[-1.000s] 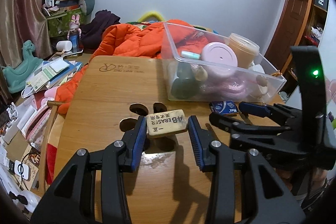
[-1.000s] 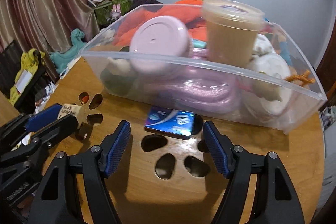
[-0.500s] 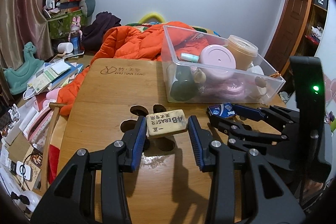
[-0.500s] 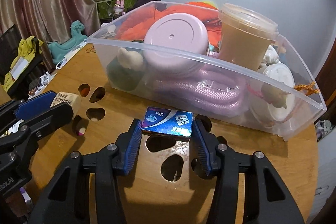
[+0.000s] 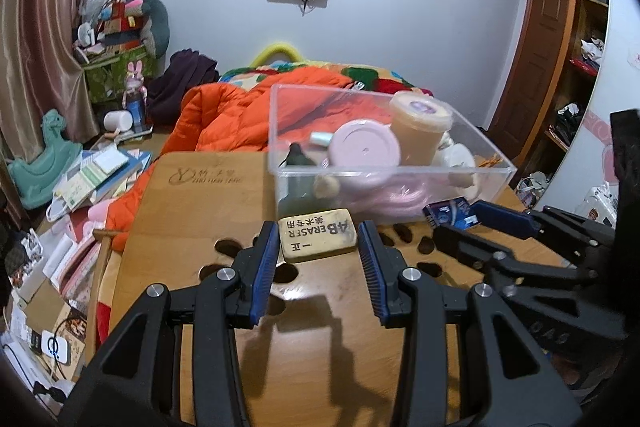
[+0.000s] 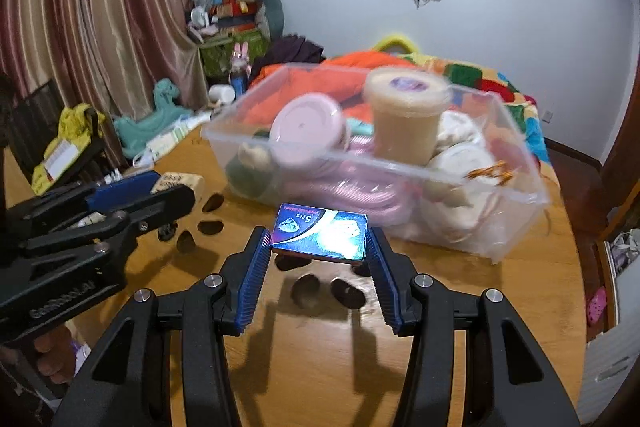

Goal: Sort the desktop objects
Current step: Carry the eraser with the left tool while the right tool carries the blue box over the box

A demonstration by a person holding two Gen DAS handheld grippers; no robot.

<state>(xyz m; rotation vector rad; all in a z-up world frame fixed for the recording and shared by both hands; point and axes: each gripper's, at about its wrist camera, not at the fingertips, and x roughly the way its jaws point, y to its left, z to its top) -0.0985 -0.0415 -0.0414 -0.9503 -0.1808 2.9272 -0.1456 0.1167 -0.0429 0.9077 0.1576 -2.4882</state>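
Note:
My left gripper (image 5: pixel 319 231) is shut on a beige eraser (image 5: pixel 318 241) printed "4B ERASER", held just above the wooden table (image 5: pixel 200 211). My right gripper (image 6: pixel 318 235) is shut on a small flat blue box (image 6: pixel 320 238), also raised off the table. Both hover in front of the near wall of a clear plastic bin (image 5: pixel 394 170). In the left wrist view the right gripper (image 5: pixel 460 219) reaches in from the right with the blue box (image 5: pixel 450 213). The right wrist view shows the left gripper (image 6: pixel 160 189) at the left with the eraser (image 6: pixel 182 182).
The bin (image 6: pixel 400 163) holds a pink lidded jar (image 6: pixel 306 129), a beige cup (image 6: pixel 406 119), pink rope and other items. Paw-shaped holes (image 6: pixel 304 293) pierce the tabletop. An orange jacket (image 5: pixel 224 119) lies behind the table. Books and toys litter the floor at left (image 5: pixel 96 171).
My right gripper closed on the blue box and lifted it off the table. My left gripper rose with the eraser. Both now look down on the bin from higher up.

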